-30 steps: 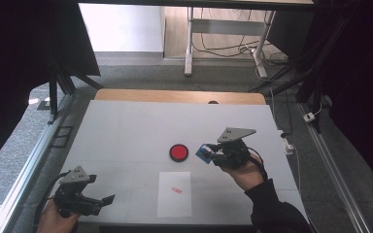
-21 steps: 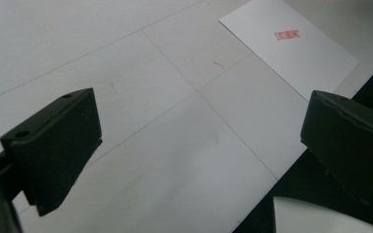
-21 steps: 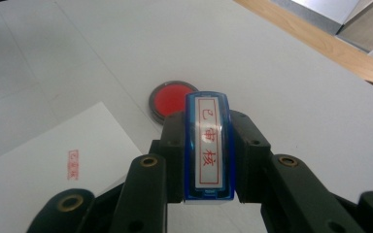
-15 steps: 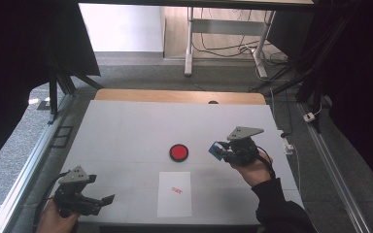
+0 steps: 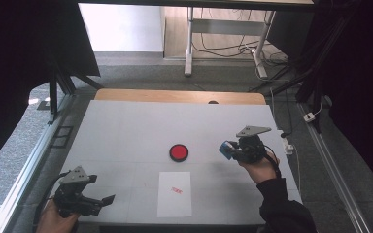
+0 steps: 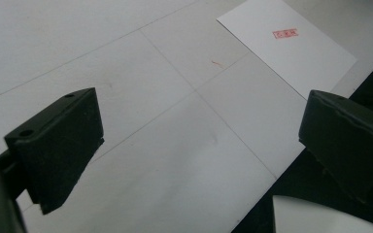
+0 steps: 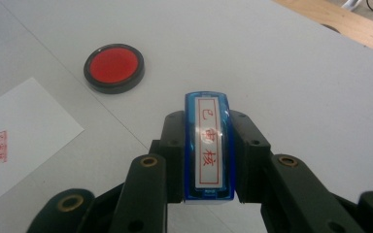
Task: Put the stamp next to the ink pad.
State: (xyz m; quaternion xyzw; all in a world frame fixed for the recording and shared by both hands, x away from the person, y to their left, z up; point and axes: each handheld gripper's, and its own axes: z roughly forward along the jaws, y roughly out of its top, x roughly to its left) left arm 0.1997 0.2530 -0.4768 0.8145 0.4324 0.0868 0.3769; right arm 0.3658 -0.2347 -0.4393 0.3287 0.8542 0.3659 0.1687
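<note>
1. Right gripper [image 7: 209, 160] clamps a blue stamp [image 7: 209, 145] between its jaws, label with red characters facing up.
2. Stamp and gripper sit right of the red ink pad [image 5: 178, 152], apart from it, over the white table [image 5: 126, 131].
3. White paper [image 5: 175, 194], bearing a small red imprint [image 5: 176, 190], lies just in front of the pad.
4. Left gripper [image 5: 102, 201] rests well left of the paper, jaws spread wide and holding nothing.
</note>
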